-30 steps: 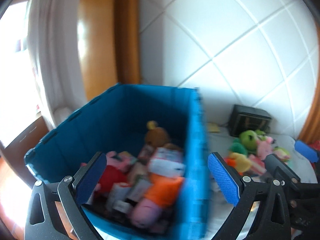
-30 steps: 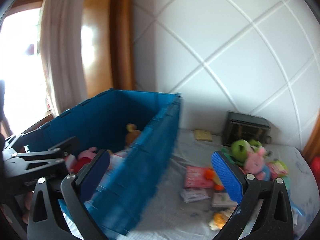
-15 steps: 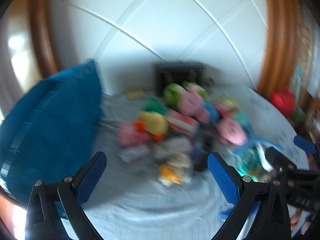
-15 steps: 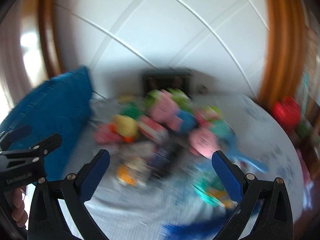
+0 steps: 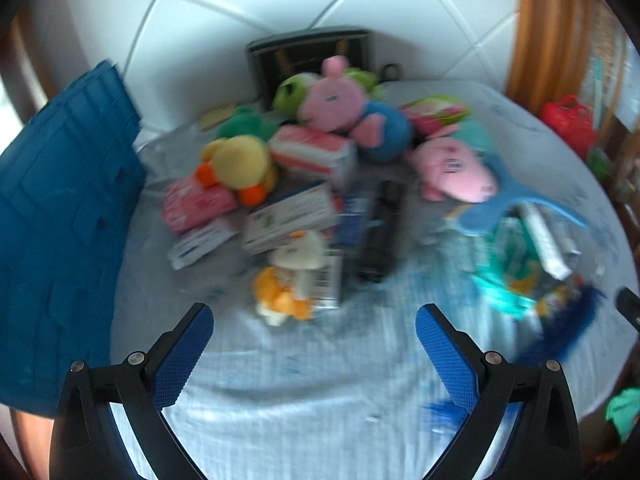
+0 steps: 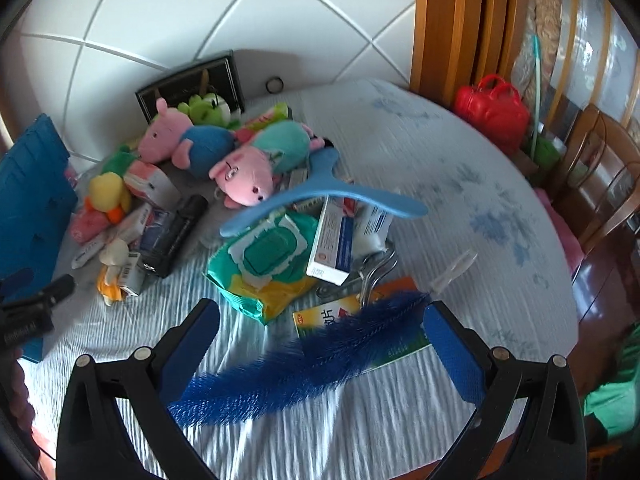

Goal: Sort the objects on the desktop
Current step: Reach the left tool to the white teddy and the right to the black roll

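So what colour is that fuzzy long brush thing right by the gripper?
Dark blue. The bristly brush shows best in the right wrist view, lying on the tablecloth.

Three pink pig plush toys [image 6: 244, 172] lie at 11 o'clock beside one yellow duck plush [image 6: 105, 192]. One blue hanger [image 6: 320, 192], one wipes pack [image 6: 266, 256], one blue feather duster [image 6: 304, 364], one black flashlight [image 6: 176, 236], one blue bin [image 6: 28, 200].

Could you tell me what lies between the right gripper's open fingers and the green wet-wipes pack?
In the right wrist view, the blue bristle brush lies across the cloth between the right gripper and the wet-wipes pack.
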### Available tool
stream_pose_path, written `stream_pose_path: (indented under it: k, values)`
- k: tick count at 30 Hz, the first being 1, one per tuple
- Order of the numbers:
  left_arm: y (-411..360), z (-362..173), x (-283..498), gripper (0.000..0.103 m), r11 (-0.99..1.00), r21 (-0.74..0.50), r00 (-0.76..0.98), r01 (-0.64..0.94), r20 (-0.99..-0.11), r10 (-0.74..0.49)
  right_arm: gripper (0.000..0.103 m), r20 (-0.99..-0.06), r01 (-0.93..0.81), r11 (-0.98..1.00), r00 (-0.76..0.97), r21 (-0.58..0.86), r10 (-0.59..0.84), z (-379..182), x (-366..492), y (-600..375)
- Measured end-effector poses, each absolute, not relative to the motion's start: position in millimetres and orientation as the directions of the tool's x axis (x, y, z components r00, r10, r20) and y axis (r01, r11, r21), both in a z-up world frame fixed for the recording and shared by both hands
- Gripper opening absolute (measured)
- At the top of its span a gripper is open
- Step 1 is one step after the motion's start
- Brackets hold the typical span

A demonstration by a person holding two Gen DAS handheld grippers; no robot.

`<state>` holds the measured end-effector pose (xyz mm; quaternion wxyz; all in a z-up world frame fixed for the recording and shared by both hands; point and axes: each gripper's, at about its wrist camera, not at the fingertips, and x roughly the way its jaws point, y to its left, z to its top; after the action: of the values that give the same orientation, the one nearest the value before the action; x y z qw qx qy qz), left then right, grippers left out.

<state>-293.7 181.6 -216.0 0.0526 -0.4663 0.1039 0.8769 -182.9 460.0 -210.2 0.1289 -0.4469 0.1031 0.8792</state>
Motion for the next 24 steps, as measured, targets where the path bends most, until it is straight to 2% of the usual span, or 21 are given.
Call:
stream_pose_path:
  k: [6, 18, 21, 24]
  values:
    - [130.7, -240.7, -340.2, 0.102, -0.978, 0.164, -0.524, -0.127, -0.849, -0.074, 0.103, -0.841, -0.324, -0.942, -0.531, 0.086, 0.105, -236.4, -220.2, 441.8]
    - [153.8, -301.7, -375.6, 0.102, -0.971, 0.091, -0.436, -0.22, -0.9, 0.014, 0.103, -0.862, -0.254, -0.964, -0.503, 0.08, 0.061, -263.6, -297.8, 393.0]
    - [162.7, -313.7, -386.8, 0.098, -0.972, 0.092, -0.423, -0.217, -0.906, 0.008, 0.103, -0.862, -0.206, -0.973, -0.506, 0.106, 0.013, -268.3, -311.2, 386.9]
    - [162.2, -320.6, -399.8, 0.079, -0.98, 0.06, -0.405, -0.187, -0.914, 0.021, 0.103, -0.864, -0.162, -0.979, -0.504, 0.124, -0.026, -273.1, -323.5, 380.2]
